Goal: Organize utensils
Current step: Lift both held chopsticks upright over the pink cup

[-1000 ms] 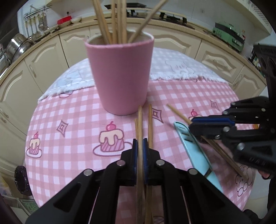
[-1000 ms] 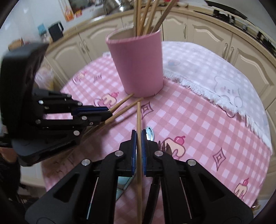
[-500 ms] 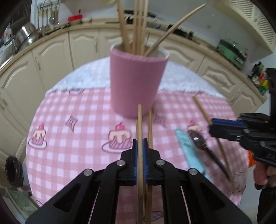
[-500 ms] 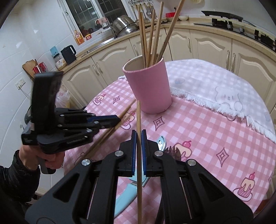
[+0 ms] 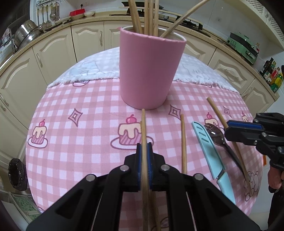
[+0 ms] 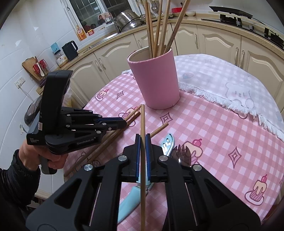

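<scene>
Left tool: the black two-finger left tool [image 5: 144, 156] with blue pads is clamped on one long wooden chopstick [image 5: 144, 135], its tip pointing at the foot of the tall pink cylindrical cup [image 5: 150, 71].
Right tool: the matching black right tool [image 6: 143, 152] is clamped on a second wooden chopstick [image 6: 142, 128], held above the cloth and aimed toward the same cup [image 6: 156, 80].
Cup: upright on the round counter under a pink checked tablecloth [image 5: 85, 110], already holding a bunch of wooden chopsticks [image 5: 147, 16] that lean to one side.
Left on the cloth: a loose wooden chopstick [image 5: 183, 142], a pale blue plastic knife [image 5: 209, 149] and a dark metal fork [image 5: 215, 133] beside it; further sticks lie under the left tool in the right view.
Step in hand: judged to be carrying each gripped stick to the cup.
Doing it well: lift each stick clear of the rim, tip it toward vertical, and lower it into the open side of the mouth, away from the leaning bunch.
Order: take one hand at a time; the two tools are near each other and both head for one opening.
Risk: a low approach could knock the cup wall; a thin round stick may swivel between the pads, so release only once the tip is inside.
</scene>
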{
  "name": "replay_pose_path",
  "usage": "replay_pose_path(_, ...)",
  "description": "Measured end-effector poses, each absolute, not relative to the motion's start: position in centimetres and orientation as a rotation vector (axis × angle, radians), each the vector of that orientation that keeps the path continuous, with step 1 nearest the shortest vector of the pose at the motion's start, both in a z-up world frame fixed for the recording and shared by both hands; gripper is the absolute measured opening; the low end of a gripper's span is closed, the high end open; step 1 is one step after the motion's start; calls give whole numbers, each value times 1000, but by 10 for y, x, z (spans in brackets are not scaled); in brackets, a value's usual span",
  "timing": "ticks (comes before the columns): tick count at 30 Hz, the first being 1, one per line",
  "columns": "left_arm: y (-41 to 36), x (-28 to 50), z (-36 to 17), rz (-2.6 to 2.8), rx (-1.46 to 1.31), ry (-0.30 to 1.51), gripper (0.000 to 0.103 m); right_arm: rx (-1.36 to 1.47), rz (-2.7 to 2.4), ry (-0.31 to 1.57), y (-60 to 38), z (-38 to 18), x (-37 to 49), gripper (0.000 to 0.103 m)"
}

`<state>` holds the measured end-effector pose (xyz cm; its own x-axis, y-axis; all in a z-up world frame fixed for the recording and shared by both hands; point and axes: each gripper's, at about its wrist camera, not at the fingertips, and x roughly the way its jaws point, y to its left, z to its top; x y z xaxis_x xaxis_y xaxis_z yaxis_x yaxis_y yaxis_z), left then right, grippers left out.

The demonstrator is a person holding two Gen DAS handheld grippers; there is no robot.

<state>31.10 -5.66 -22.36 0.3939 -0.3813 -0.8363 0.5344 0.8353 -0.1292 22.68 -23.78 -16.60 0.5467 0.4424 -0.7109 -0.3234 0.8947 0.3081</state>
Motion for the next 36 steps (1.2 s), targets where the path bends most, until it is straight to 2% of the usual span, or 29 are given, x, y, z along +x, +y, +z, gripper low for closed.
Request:
replay_pose_path(9,-43,303,-206,-558,129,955,5,171,466,829,-240,-156,224,6)
replay_pose_path(24,-10,273,-121,-537,-99,557,5,294,483,558,-265,-107,203,6)
replay_pose_path(36,-13,261,-92,-542,-112,421,5,293,493,480,-266,-92,194,6)
